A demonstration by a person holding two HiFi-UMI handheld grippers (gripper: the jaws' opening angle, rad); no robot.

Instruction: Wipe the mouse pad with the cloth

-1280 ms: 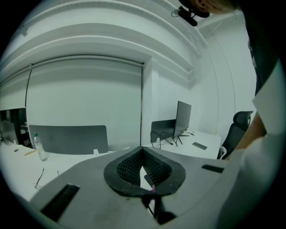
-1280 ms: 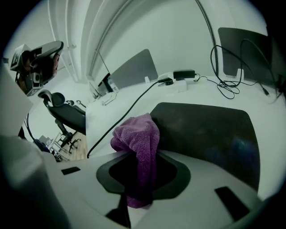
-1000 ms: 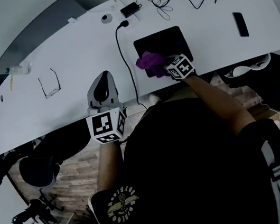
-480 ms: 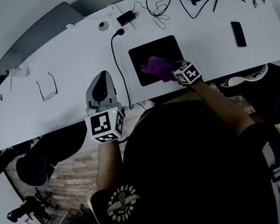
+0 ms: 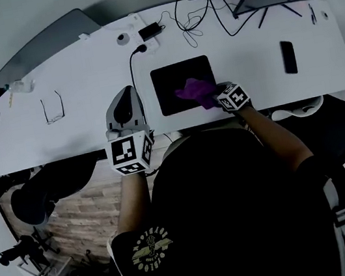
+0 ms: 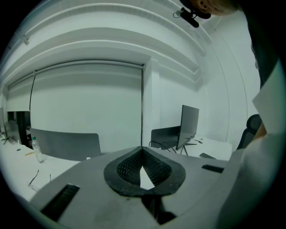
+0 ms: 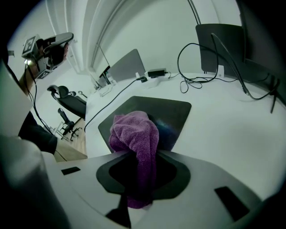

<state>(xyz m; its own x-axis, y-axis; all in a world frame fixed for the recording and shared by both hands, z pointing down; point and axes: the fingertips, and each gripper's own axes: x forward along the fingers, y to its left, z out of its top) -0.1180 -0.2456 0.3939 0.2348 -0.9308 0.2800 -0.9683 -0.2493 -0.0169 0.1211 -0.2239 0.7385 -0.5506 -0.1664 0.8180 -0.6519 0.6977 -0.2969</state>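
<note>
A black mouse pad (image 5: 175, 80) lies on the white desk (image 5: 68, 73). A purple cloth (image 5: 195, 90) rests on the pad's near right part, bunched up. My right gripper (image 5: 213, 92) is shut on the cloth (image 7: 136, 132), which sticks out ahead of the jaws over the pad (image 7: 172, 112). In the right gripper view the gripper (image 7: 139, 156) pinches a fold of it. My left gripper (image 5: 126, 94) is held over the desk's near edge, left of the pad, touching nothing. In its own view the left gripper (image 6: 142, 151) has its tips together with nothing between them.
A black cable (image 5: 133, 75) runs from a charger (image 5: 150, 31) past the pad's left side. Glasses (image 5: 51, 108) lie at the left, a phone (image 5: 288, 57) at the right. Monitors and tangled wires (image 5: 203, 9) stand at the back. A bottle (image 5: 18, 88) lies far left.
The right gripper has drawn the cloth rightward along the pad's near part, from its left corner toward its right side. The left gripper has stayed where it was.
</note>
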